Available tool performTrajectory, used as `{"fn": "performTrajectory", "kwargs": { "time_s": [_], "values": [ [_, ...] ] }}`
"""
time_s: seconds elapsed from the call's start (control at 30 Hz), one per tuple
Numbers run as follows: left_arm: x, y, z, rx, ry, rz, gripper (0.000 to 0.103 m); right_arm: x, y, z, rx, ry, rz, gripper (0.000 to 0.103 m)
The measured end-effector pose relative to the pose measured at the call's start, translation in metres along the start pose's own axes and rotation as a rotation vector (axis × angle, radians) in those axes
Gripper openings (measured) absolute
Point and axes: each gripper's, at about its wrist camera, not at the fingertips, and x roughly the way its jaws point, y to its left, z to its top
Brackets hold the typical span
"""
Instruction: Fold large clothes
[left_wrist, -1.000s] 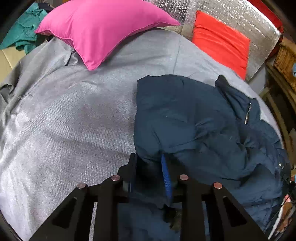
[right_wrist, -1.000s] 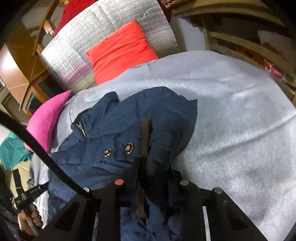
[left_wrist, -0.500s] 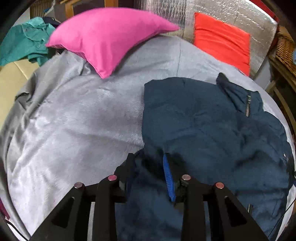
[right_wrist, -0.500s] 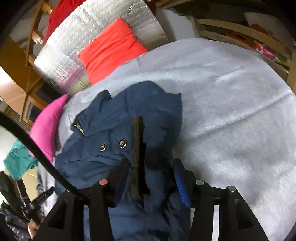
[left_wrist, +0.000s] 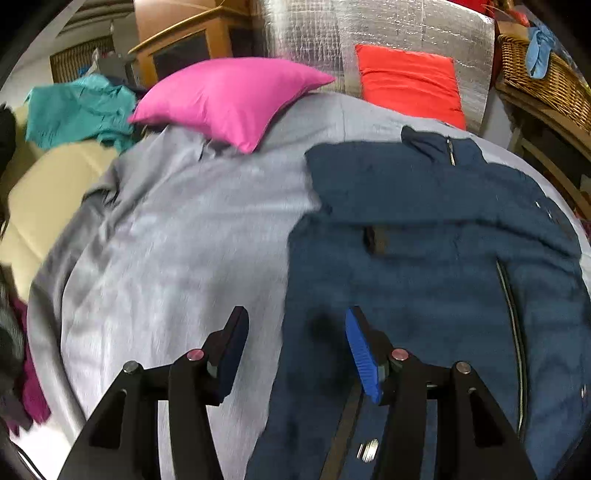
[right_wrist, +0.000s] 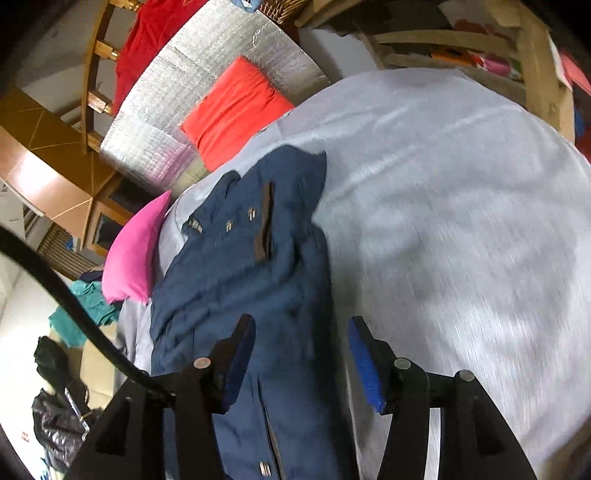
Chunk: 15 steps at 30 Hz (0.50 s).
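Left gripper (left_wrist: 295, 343) opening, empty | right gripper (right_wrist: 301, 354) opening over jacket (right_wrist: 236, 266) | basket (left_wrist: 543, 85) left-view only

Pink pillow (left_wrist: 236, 99), red cushion (left_wrist: 410, 81), teal garment (left_wrist: 77, 107), wicker basket (left_wrist: 543, 81).

Legible text: none. No label, brand, number or sign readable in either wrist view; surfaces blurred by motion, printed items at right edge too small to make out.
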Motion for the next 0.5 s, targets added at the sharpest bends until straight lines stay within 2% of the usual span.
{"fn": "performTrajectory", "kwargs": {
  "time_s": [0.3, 0.5],
  "values": [
    [-0.033, 0.022, -0.065, -0.038, 0.004, -0.050, 0.062, -0.022, -0.015, -0.060, 0.017, 0.060, 0.037, 0.055],
    [-0.035, 0.026, -0.107, 0.032, 0.022, -0.064, 0.063, -0.034, -0.019, -0.081, 0.041, 0.042, 0.047, 0.055]
  ]
}}
